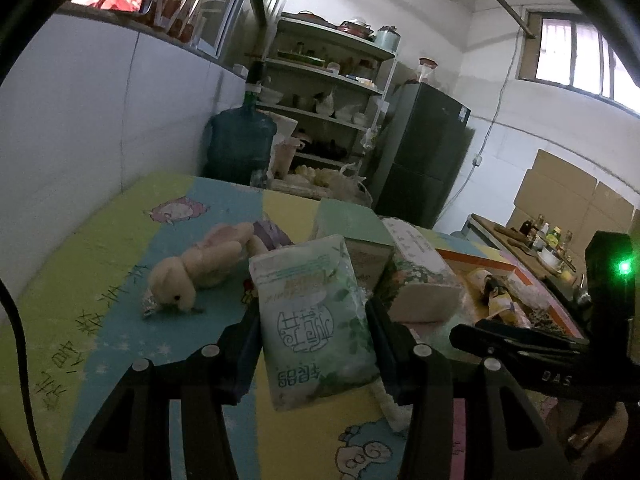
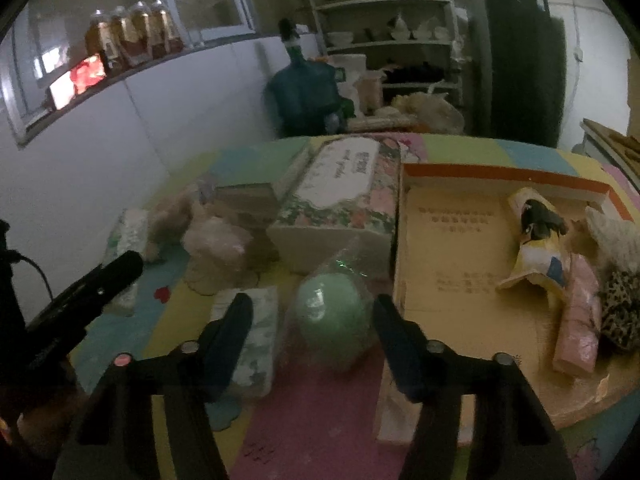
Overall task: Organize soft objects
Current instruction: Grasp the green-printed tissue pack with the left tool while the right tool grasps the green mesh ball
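Observation:
My left gripper point(image 1: 314, 330) is shut on a green-and-white tissue pack point(image 1: 316, 320), held upright above the colourful mat. A cream plush rabbit point(image 1: 200, 272) lies on the mat to its left. My right gripper point(image 2: 314, 316) is open, its fingers on either side of a green ball in clear wrap point(image 2: 334, 320) that rests on the mat. A flat cardboard box point(image 2: 460, 264) to the right holds a yellow doll point(image 2: 538, 248), a pink pack point(image 2: 578, 324) and a leopard-print piece point(image 2: 622, 312). A floral tissue box point(image 2: 344, 196) stands behind the ball.
Another tissue pack point(image 2: 256, 328) lies by my right gripper's left finger. A clear-wrapped pink bundle point(image 2: 220, 248) and a green box point(image 1: 352, 228) sit mid-mat. A water jug point(image 1: 240, 140), shelves point(image 1: 332, 92) and a dark fridge point(image 1: 424, 156) stand behind.

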### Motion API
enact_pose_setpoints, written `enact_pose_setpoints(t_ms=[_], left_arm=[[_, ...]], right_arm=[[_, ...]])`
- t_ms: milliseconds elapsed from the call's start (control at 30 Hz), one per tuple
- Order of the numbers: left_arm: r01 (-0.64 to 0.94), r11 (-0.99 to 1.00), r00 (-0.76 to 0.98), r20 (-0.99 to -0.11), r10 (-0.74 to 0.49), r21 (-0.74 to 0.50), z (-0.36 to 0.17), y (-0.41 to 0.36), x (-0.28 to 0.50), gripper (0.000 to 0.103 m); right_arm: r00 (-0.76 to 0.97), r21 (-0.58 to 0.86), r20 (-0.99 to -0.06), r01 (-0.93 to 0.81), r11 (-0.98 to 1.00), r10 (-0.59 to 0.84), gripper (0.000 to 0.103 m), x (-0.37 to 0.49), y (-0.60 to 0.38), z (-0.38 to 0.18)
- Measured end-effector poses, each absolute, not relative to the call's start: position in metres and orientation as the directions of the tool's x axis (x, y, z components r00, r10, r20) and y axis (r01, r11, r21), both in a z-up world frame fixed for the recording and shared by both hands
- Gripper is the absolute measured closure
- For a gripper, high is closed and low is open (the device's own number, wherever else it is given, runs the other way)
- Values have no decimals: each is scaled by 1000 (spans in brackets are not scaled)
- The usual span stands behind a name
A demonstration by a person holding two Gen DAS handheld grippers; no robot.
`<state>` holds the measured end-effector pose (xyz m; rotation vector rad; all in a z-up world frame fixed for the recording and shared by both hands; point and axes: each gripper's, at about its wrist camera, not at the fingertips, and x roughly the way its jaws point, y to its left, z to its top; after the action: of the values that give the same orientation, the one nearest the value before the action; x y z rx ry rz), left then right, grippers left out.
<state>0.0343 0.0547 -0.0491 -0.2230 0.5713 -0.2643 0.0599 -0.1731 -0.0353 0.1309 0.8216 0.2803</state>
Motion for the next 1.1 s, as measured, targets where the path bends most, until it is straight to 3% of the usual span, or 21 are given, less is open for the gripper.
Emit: enact_pose_setpoints(t_ms=[67,500,567,1100], left_arm=[[183,943,807,-505,-306,-279,-51,57,37,52],[186,942,805,-506,-309,-279,-56,63,45,52],[188,940,802,-509,-314,-284,-57,64,48,52],[200,941,809,-497,-316,-273,-56,62,47,52]], right_arm=[[642,211,-712,-192,959,285,50,63,-171,-38],[623,77,-758,-208,975,193,51,79,-147,-51],[629,69,-756,-200,977,182,57,79,-147,-52],[679,195,-680,-197,961,277,60,60,-163,-31]])
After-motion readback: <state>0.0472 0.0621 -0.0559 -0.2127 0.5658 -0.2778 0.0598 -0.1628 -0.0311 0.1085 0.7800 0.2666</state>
